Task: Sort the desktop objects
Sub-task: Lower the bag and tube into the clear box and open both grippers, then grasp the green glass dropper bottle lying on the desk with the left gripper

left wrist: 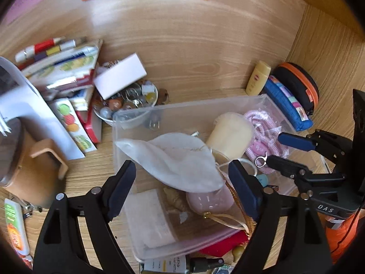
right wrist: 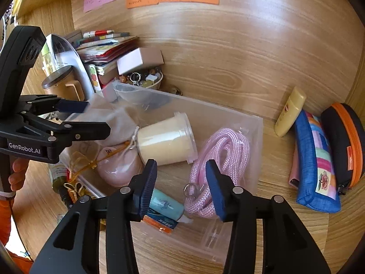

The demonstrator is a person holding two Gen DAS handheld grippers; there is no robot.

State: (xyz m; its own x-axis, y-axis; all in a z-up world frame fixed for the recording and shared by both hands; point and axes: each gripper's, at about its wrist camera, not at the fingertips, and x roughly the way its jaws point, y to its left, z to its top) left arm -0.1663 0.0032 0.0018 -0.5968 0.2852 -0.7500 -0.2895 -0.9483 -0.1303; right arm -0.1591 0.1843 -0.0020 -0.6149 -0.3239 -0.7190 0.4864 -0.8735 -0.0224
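Observation:
A clear plastic bin (left wrist: 262, 99) (right wrist: 255, 123) sits on the wooden desk. In it lie a white cloth pouch (left wrist: 178, 157) (right wrist: 118, 118), a cream lidded cup (left wrist: 230, 133) (right wrist: 166, 138), a coiled pink rope (left wrist: 262, 134) (right wrist: 219, 159), a pink soap-like case (left wrist: 209, 199) (right wrist: 118, 169) and a teal tube (right wrist: 166, 205). My left gripper (left wrist: 182, 189) (right wrist: 95, 119) is open and empty above the bin's left part, over the pouch. My right gripper (right wrist: 181, 189) (left wrist: 277, 148) is open and empty above the rope's metal ring (right wrist: 190, 189).
A yellow bottle (right wrist: 289, 111) (left wrist: 257, 77), a blue patchwork pouch (right wrist: 317, 164) (left wrist: 287, 102) and a black-orange zip case (right wrist: 344, 141) (left wrist: 298, 84) lie right of the bin. A bowl of trinkets (left wrist: 127, 102) (right wrist: 146, 80), a white box (left wrist: 121, 75), stacked booklets (left wrist: 61, 66) and a brown mug (left wrist: 34, 159) (right wrist: 61, 84) are left.

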